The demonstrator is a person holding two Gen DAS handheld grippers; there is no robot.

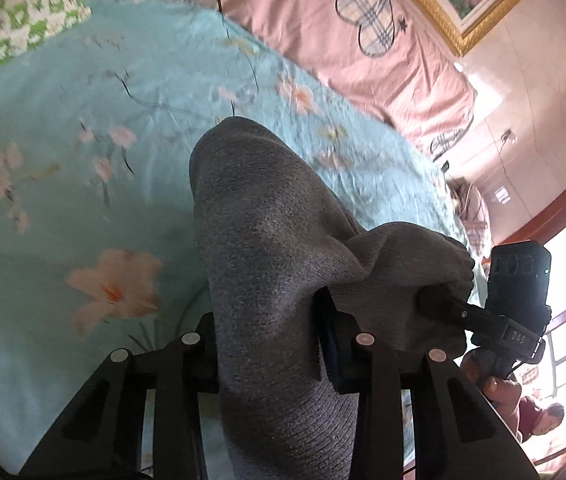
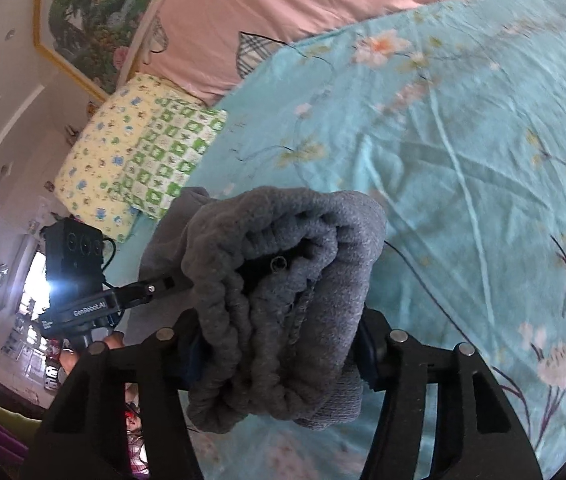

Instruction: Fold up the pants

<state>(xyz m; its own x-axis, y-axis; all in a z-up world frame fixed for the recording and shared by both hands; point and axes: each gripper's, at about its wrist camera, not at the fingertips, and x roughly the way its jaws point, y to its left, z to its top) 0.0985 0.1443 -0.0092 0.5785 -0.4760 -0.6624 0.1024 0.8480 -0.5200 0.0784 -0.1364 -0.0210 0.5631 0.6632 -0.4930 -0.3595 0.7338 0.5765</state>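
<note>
now each hand-held gripper, left (image 1: 271, 344) and right (image 2: 275, 352), clamps grey pants (image 1: 267, 216).

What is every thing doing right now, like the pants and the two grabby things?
Grey pants: bunched, held by both grippers, lifted off the bed.
Left gripper: shut on the pants.
Right gripper: shut on the gathered waistband end.
Blue flowered sheet: spread on the bed, wrinkled.
Green checked pillow: lying at the sheet's edge.

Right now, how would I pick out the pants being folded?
Find the turquoise flowered bedspread below the pink quilt. Above it hangs the grey knit pants, bunched and clamped in both black tools, the only plain, unpatterned fabric.
</note>
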